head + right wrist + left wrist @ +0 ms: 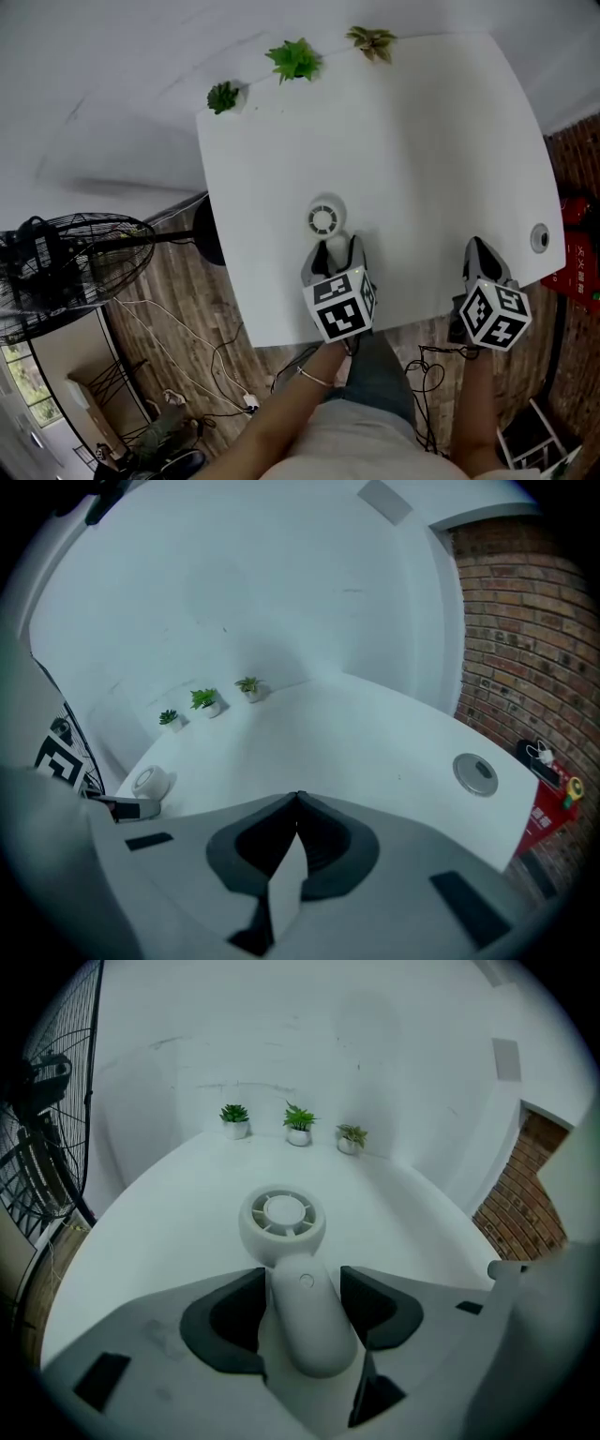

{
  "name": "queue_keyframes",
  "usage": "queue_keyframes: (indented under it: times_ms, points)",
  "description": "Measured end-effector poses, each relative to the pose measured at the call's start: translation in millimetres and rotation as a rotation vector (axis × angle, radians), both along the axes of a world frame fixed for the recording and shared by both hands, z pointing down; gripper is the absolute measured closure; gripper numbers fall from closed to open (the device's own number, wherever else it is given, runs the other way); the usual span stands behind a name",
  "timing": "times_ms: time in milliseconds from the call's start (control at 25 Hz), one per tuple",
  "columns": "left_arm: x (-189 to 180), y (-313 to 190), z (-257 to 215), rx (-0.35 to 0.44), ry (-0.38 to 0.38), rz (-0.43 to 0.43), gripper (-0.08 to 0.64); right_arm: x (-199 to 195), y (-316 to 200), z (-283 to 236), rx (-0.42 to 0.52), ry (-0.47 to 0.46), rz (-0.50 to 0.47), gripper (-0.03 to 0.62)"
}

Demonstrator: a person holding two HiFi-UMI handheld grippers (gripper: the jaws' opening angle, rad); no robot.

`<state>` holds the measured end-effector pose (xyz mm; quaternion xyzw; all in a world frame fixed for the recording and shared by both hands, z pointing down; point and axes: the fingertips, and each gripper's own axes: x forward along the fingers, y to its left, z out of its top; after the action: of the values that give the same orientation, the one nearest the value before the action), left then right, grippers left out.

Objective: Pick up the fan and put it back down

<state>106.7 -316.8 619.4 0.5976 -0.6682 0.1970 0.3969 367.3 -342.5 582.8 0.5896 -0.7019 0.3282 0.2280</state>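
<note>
A small white hand-held fan (323,220) lies on the white table (431,150), its round head pointing away from me and its handle toward me. My left gripper (336,247) sits right behind it at the table's near edge. In the left gripper view the fan (283,1218) has its handle between the two dark pads (234,1321), and the left gripper (304,1286) is shut on that handle. My right gripper (480,247) rests at the table's near right edge, away from the fan. The right gripper (298,801) is shut with nothing in it.
Three small potted plants (295,59) stand along the table's far edge. A round cable grommet (540,237) sits in the table near the right gripper. A black pedestal fan (66,267) stands on the wooden floor at left, with cables (187,361) below. A brick wall (525,630) rises at right.
</note>
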Motion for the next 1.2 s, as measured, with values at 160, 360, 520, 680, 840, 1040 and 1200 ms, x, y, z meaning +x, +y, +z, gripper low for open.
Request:
queue_keyframes:
  times_ms: [160,360,520,680,840,1040,1200]
  points:
    - [-4.3,1.1,1.8,-0.028,-0.030,-0.002,0.331,-2.0,-2.7,0.4,0.000,-0.004,-0.001,0.591]
    - [-6.0,2.9,1.7,-0.035,-0.026,-0.002,0.347,-3.4,-1.8,0.5,0.002,-0.008,0.000,0.591]
    - [-7.3,1.9,0.4,-0.037,-0.002,0.005,0.351,-3.6,-1.1,0.1,-0.001,-0.007,0.005,0.591]
    - [-8.1,2.6,0.4,-0.041,0.025,0.011,0.358,-2.9,0.8,0.2,-0.003,-0.004,0.009,0.591]
    - [-8.1,3.1,1.0,-0.049,0.042,0.051,0.367,-3.9,0.9,-1.1,0.001,-0.001,0.010,0.591]
    - [-7.3,4.2,0.5,-0.046,0.059,0.074,0.370,-8.1,2.0,-4.2,0.008,-0.001,0.006,0.591]
    - [-7.5,4.9,-0.3,-0.036,0.059,0.099,0.370,-12.4,3.2,-7.3,0.015,0.000,0.004,0.591]
